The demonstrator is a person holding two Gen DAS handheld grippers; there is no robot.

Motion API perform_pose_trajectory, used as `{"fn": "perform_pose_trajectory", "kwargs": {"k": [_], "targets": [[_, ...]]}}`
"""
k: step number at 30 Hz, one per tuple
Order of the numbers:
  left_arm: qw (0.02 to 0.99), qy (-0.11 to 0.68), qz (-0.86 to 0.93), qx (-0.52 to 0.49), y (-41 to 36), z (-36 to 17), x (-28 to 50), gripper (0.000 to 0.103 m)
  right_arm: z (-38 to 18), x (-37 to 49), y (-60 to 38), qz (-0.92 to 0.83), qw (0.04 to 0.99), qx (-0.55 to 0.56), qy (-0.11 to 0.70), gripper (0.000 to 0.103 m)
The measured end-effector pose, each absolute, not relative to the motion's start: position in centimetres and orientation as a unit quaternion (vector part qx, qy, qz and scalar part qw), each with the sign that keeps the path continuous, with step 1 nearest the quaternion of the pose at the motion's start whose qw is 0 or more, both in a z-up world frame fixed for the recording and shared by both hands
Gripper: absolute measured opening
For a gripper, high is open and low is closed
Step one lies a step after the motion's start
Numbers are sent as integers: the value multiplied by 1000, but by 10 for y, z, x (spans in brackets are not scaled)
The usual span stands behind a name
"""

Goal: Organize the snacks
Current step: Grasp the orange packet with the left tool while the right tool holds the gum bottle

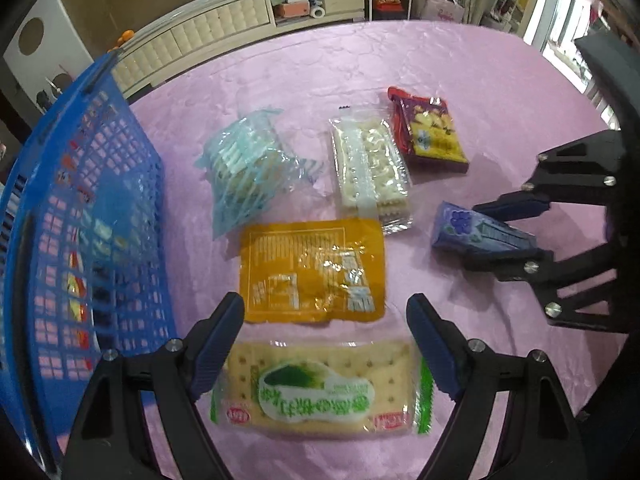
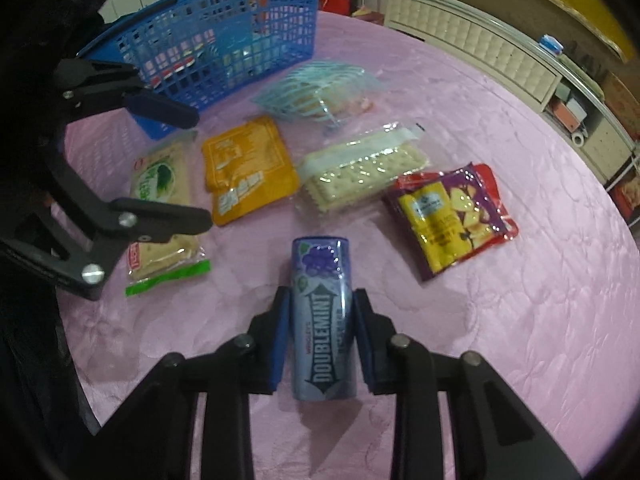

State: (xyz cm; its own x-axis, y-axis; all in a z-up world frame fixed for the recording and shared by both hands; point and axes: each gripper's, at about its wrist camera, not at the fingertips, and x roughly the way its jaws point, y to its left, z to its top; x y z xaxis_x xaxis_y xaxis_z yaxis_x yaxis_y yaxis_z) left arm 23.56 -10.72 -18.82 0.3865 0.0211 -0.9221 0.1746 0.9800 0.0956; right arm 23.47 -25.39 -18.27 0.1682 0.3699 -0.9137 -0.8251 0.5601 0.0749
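Purple Doublemint canister (image 2: 323, 320) (lying flat), five wrapped snack packets (image 1: 312, 270), blue basket (image 1: 80, 220)

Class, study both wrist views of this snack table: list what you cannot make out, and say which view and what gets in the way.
- Contents of the blue plastic lattice basket: left wrist view, only coloured scraps show through the mesh.
- Printed text on the orange foil packet: left wrist view, glare and blur.
- Base of the purple Doublemint gum canister: right wrist view, between the right gripper pads.
- Green-and-white cracker packet: right wrist view, partly behind the left gripper.
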Motion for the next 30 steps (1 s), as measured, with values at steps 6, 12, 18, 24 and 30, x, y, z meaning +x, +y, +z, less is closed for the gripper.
{"fn": "perform_pose_trajectory", "kwargs": {"k": [6,12,18,24,30], "targets": [[811,579,-36,68,-99,-211,266,82,-187,240,-252,414,727,-223,499,35],[814,578,-51,36,-82,-219,285,95,-190,244,-255,422,724,-215,502,35],[824,563,-56,36,-79,-225,293,93,-190,248,-261,428,722,-207,503,35],[821,562,-84,53,-96,-218,272,63,-189,246,-257,426,721,-208,506,35],[816,564,-103,68,-102,-213,262,46,-189,245,-258,424,723,-203,507,35]]}}
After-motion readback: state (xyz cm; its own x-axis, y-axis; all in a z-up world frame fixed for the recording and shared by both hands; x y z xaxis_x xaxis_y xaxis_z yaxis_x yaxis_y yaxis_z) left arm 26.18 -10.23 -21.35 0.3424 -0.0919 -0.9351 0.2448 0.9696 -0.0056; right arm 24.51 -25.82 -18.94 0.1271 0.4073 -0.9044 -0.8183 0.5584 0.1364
